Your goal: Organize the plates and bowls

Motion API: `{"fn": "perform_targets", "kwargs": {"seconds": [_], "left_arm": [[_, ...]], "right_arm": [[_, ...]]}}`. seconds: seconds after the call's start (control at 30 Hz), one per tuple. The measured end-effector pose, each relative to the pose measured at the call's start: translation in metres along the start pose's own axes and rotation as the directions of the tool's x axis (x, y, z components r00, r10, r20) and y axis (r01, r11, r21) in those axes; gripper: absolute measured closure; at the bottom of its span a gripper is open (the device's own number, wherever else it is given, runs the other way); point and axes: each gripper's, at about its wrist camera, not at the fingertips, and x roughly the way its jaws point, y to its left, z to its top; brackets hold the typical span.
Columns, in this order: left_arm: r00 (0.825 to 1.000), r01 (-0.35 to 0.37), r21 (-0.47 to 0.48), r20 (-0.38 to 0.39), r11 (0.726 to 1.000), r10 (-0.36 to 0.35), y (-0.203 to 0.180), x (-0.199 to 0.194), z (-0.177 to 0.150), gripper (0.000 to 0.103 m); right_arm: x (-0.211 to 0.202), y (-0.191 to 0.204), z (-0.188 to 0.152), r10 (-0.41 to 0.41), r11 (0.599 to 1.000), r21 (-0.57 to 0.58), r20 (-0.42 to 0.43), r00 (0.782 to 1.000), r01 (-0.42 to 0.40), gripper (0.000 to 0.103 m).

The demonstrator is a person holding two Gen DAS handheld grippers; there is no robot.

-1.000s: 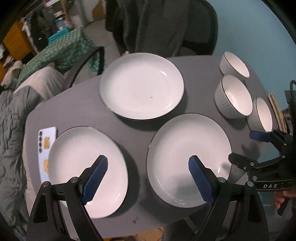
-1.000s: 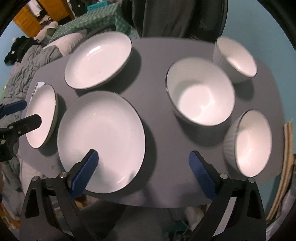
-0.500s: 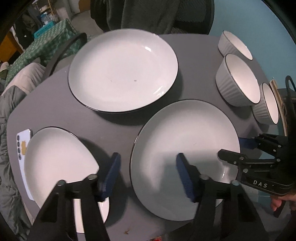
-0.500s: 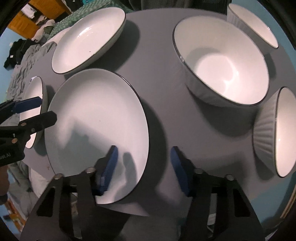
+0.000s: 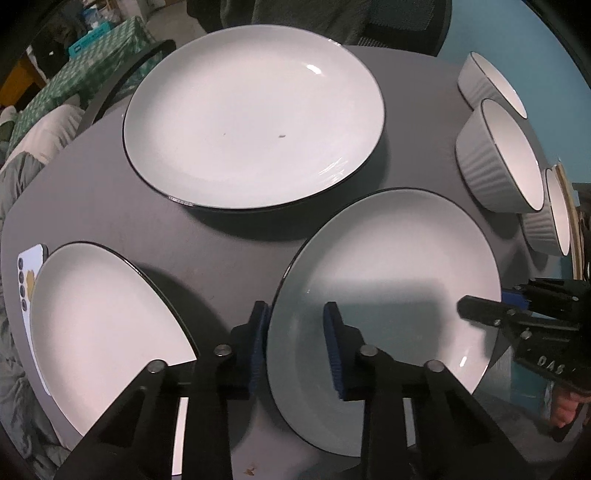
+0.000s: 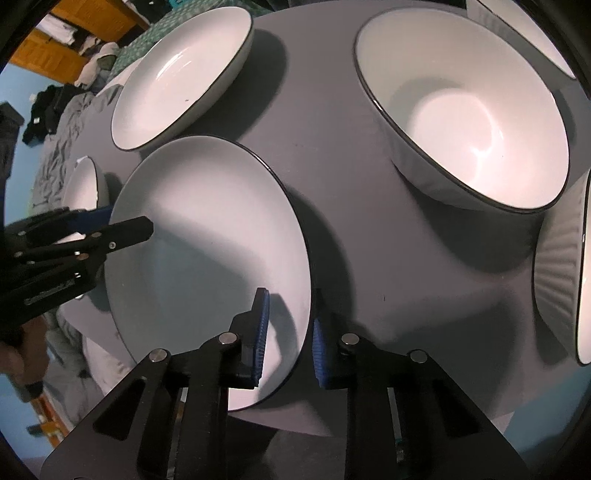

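Three white plates with dark rims lie on a grey table (image 5: 229,240). The near middle plate (image 5: 388,266) also shows in the right wrist view (image 6: 207,229). My left gripper (image 5: 295,339) straddles its left rim, jaws narrowed but not touching it. My right gripper (image 6: 288,328) straddles its right rim the same way. A far plate (image 5: 255,114) and a left plate (image 5: 99,317) lie flat. Three white ribbed bowls stand at the right: a large one (image 6: 469,125), a far one (image 5: 491,85) and a near one (image 6: 565,280).
A phone (image 5: 27,273) lies under the left plate's edge. A dark chair (image 5: 369,22) stands behind the table. A green checked cloth (image 5: 74,77) and grey bedding (image 6: 59,155) lie beyond the table's left side. A wooden board (image 5: 570,221) leans at the right.
Both grippers have moved in onto the near middle plate's opposite rims and their jaws have closed from wide open to a narrow gap around the rim.
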Motion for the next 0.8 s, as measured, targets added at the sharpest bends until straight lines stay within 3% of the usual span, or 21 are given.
{"fn": "perform_targets", "kwargs": {"seconds": [0.33, 0.8], "left_arm": [[0.997, 0.072, -0.040, 0.011, 0.997, -0.071, 0.025, -0.005, -0.013, 0.077], [0.992, 0.128, -0.121, 0.000, 0.984, -0.129, 0.035, -0.013, -0.065, 0.082]], "right_arm": [[0.000, -0.016, 0.001, 0.086, 0.995, 0.050, -0.035, 0.996, -0.084, 0.088], [0.015, 0.009, 0.025, 0.077, 0.996, 0.055, -0.038, 0.996, -0.075, 0.089]]}}
